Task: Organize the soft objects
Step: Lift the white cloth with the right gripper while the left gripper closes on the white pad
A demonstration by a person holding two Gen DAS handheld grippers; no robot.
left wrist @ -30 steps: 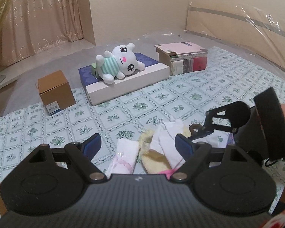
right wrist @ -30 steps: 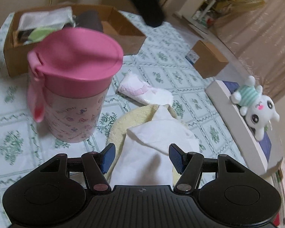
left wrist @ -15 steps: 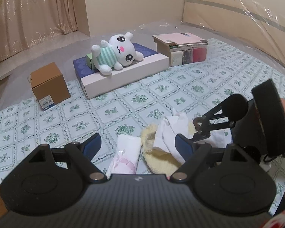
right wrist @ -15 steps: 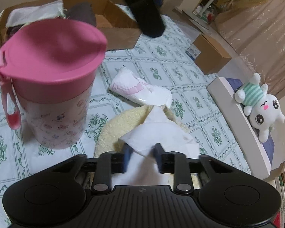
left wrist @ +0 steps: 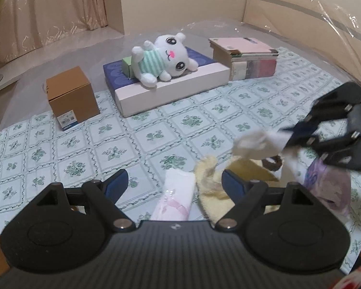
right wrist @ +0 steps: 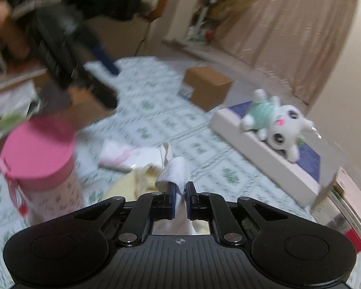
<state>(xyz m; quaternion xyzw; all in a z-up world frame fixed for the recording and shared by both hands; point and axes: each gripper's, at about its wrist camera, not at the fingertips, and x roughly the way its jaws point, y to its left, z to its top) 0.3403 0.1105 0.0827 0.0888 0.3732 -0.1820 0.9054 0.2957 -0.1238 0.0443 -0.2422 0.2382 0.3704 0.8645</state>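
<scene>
Cloth is now off the pile: the right claw (right wrist: 179,192), which stood wide over the white cloth (right wrist: 174,172) one second ago, has its jaws pressed narrow on it and lifts it above the yellow towel (left wrist: 210,180) in the lower middle of the frame. The left claw (left wrist: 174,180) stays wide with nothing between its jaws, low over the folded pink cloth (left wrist: 177,196) on the patterned tabletop (left wrist: 156,134). I judge the sorting has started; the open cardboard box (right wrist: 16,91), blurred at upper left, seems the likely place for it.
</scene>
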